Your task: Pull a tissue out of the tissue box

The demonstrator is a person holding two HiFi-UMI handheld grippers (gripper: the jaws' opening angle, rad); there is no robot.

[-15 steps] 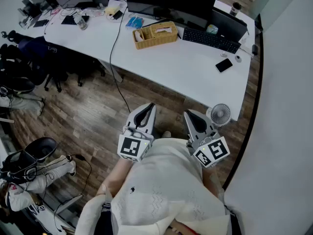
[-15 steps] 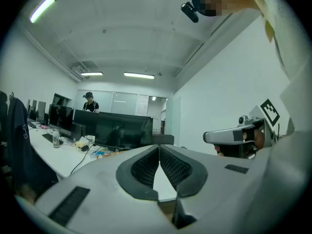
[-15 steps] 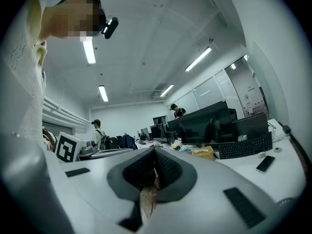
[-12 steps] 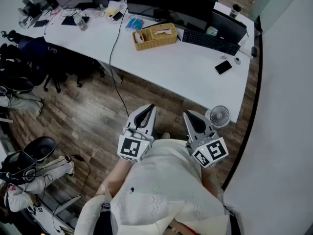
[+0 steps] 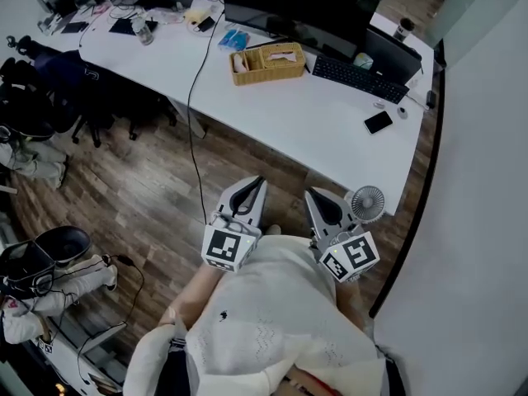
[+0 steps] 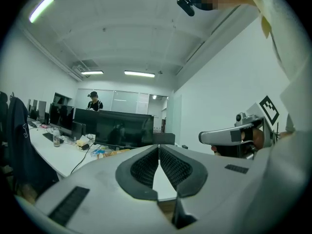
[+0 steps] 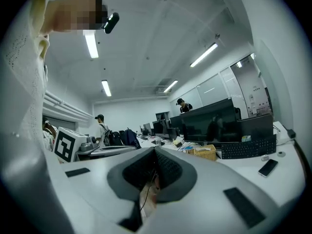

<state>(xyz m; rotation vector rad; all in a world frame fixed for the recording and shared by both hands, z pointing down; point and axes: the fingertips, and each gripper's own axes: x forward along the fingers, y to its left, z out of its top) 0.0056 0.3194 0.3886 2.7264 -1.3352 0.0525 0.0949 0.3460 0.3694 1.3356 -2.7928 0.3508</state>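
Worktop (image 5: 313, 130): long, white, curved, running from upper left to a rounded right-hand corner. Directly on it I count:
- a wicker basket (image 5: 266, 63) near the middle
- a black keyboard (image 5: 358, 79) just right of the basket
- a dark phone (image 5: 379, 122) lying flat nearer the front edge
- a small round item (image 5: 402, 112) beside the phone

Monitors (image 5: 289, 2) stand along the back. A black cable (image 5: 198, 56) crosses the top and drops to the wood floor (image 5: 140, 188). At the left end I see a bottle (image 5: 147, 30), a blue packet (image 5: 233, 39) and clutter I cannot sort.
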